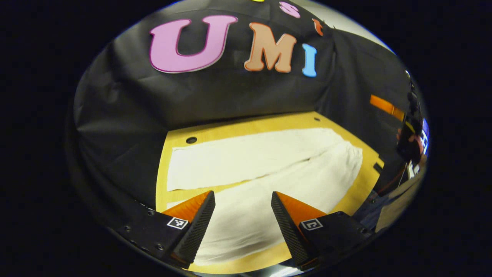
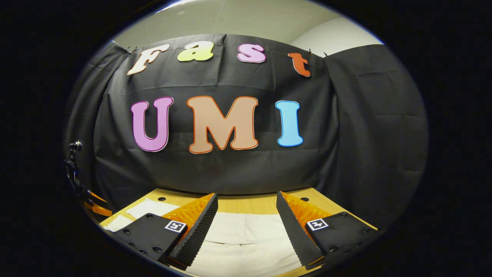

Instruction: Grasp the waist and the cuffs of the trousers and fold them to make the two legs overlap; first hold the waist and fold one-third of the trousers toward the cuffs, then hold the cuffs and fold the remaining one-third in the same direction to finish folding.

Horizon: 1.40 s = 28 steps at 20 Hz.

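Trousers (image 1: pixel 269 169): one pair, cream, laid flat on the wooden counter (image 1: pixel 163 192); two legs spread apart in a narrow V, waist toward the right. Bare wood margin along the far and left edges. Left gripper (image 1: pixel 243 215): fingers wide apart, empty, above the near leg. Right gripper (image 2: pixel 246 227): fingers wide apart, empty, above the cloth.

The left gripper view looked down close over the pale cream cloth trousers (image 1: pixel 269 165) on the yellow wooden table (image 1: pixel 163 192); the right gripper view faced level, sharing both.
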Available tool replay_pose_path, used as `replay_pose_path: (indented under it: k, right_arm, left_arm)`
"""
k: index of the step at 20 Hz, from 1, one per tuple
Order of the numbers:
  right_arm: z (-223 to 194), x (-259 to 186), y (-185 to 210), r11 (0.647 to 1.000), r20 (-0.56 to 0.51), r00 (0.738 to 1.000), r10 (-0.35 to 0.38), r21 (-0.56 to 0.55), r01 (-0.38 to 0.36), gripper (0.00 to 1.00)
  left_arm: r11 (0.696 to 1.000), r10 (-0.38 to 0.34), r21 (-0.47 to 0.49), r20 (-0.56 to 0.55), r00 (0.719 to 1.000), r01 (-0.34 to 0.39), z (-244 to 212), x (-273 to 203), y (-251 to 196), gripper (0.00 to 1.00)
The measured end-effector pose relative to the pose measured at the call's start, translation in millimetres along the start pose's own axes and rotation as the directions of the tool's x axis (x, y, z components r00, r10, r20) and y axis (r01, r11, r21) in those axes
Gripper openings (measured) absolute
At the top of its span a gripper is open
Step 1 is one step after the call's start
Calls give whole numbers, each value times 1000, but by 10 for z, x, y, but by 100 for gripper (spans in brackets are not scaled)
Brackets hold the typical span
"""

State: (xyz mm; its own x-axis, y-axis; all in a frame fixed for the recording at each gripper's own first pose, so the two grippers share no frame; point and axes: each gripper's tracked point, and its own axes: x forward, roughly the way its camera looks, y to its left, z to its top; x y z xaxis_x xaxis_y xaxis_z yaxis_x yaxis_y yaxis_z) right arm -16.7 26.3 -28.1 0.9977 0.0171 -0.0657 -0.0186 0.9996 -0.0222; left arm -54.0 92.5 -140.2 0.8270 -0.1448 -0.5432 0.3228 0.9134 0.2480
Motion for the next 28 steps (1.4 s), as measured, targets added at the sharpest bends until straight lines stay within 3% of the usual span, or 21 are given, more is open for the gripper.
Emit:
replay_pose_path:
  k: [4,7,10,12,13,15,17,22,28]
  right_arm:
    - [-56,-56,-29,1000,-21,1000,-17,10,18,98]
    - [-106,-101,-91,999,-30,999,-39,8,40,98]
    - [-135,-115,-137,998,-40,998,-57,2,57,98]
    - [-193,-118,-140,998,-52,997,-62,4,62,98]
    - [-217,-134,-150,998,-58,996,-66,3,66,98]
    - [-239,-130,-162,997,-63,995,-73,-3,73,98]
    - [-257,-103,-159,997,-67,995,-77,-13,77,98]
    - [-289,-85,-200,996,-77,993,-90,-7,90,98]
    - [-293,-42,-295,994,-82,991,-105,-15,104,98]
  left_arm:
    - [980,-101,150,-214,972,134,-597,9,-20,89]
    - [941,-146,237,-361,921,242,-958,105,-7,86]
    - [910,-191,249,-459,867,332,-1290,128,1,82]
    - [885,-193,277,-513,836,374,-1437,128,41,80]
    - [870,-187,299,-535,824,392,-1506,123,57,83]
    - [849,-181,324,-563,806,417,-1632,145,74,82]
    - [847,-174,320,-588,790,425,-1729,153,98,82]
    - [840,-175,318,-610,773,440,-1816,263,124,81]
    - [811,-165,351,-631,758,469,-1873,334,128,80]
